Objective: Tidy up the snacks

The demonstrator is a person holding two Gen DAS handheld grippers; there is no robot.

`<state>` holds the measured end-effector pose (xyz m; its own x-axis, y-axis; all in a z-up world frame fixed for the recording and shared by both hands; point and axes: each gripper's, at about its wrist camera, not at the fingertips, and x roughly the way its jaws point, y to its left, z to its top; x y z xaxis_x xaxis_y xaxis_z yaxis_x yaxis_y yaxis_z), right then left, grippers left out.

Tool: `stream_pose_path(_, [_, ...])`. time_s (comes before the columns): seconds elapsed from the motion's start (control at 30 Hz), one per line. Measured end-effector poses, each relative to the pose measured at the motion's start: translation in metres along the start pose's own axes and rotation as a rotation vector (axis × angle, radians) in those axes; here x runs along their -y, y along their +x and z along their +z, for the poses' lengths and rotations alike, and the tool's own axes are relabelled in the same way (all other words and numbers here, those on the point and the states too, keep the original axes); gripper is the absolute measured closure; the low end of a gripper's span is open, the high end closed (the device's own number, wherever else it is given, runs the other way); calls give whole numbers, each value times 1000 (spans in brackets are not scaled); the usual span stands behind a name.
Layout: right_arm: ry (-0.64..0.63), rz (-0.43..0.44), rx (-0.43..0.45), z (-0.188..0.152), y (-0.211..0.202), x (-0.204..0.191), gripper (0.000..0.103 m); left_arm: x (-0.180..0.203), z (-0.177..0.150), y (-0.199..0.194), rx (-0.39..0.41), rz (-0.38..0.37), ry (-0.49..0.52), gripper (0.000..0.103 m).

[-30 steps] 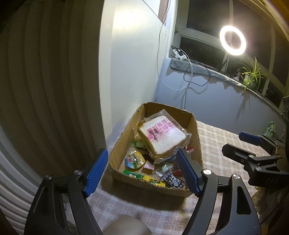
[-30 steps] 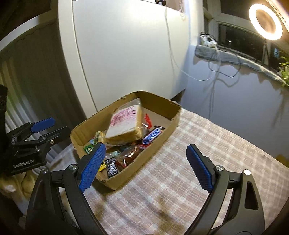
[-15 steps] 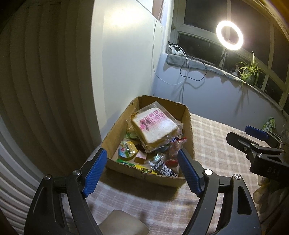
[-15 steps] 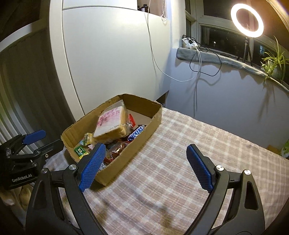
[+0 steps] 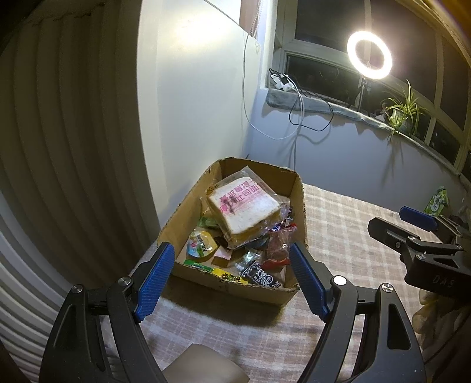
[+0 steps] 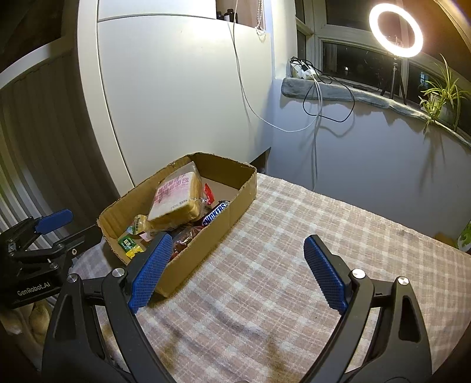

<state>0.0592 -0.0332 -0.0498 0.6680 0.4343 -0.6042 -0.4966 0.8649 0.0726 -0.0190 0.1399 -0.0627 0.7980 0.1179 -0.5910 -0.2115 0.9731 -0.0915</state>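
A cardboard box (image 5: 298, 188) full of snacks stands at the far left corner of the checked tablecloth (image 6: 294, 235); it also shows in the right wrist view (image 6: 226, 219). A wrapped slice of bread (image 5: 243, 206) lies on top of the pile (image 6: 173, 200). A Snickers bar (image 6: 216, 216), a jelly cup (image 5: 200, 243) and several small packets lie around it. My left gripper (image 5: 232, 277) is open and empty, held back from the box's near end. My right gripper (image 6: 235, 268) is open and empty over the cloth, right of the box.
A white cabinet (image 6: 176, 88) stands behind the box. A ring light (image 6: 396, 28), cables (image 6: 318, 88) and a plant (image 6: 441, 94) are on the windowsill. A green packet (image 5: 438, 200) lies at the table's far right. A beige object (image 5: 203, 365) sits under my left gripper.
Both grippers have pulled back and risen from the box, which now looks smaller and farther. Both stay open and empty.
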Motion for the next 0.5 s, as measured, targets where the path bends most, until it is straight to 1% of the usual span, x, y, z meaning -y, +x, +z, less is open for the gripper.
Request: stream_pose_path(0.5, [6, 0, -6, -1, 1, 0, 10, 2, 0, 1, -3, 5, -2, 23])
